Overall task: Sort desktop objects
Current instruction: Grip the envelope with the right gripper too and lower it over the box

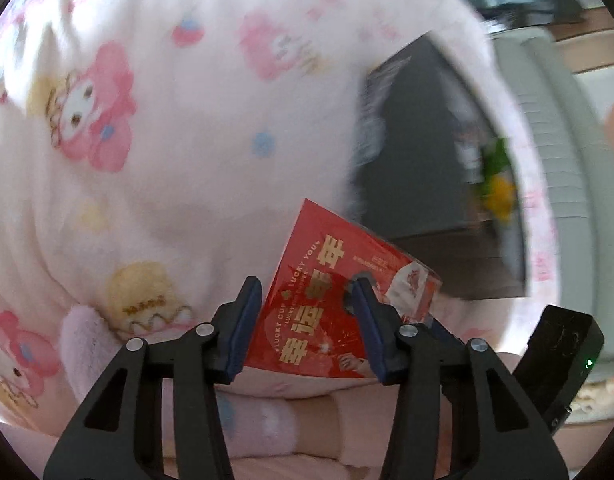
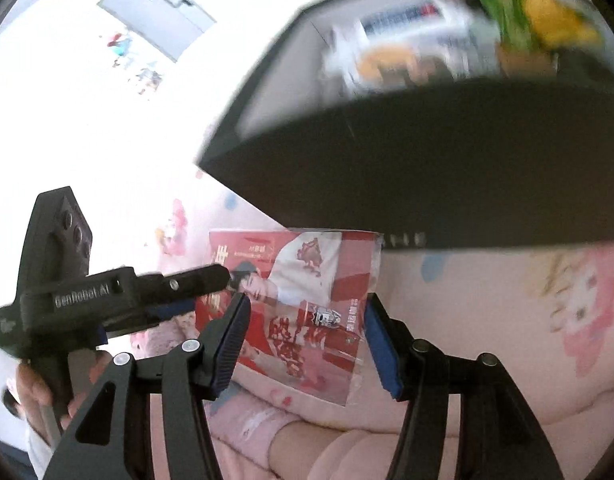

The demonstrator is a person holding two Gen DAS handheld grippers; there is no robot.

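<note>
red: one packet (image 1: 331,300) clamped in the left gripper (image 1: 307,320); right gripper (image 2: 303,344) wide around it; one black bin (image 2: 407,168).

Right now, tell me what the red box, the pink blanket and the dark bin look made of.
Red box: printed cardboard, apparently under clear glossy film that sticks out past its edge. Pink blanket: soft fleece, fuzzy nap, cartoon print. Dark bin: matte, stiff wall, maybe plastic or fabric-covered board; too blurred to tell.
</note>
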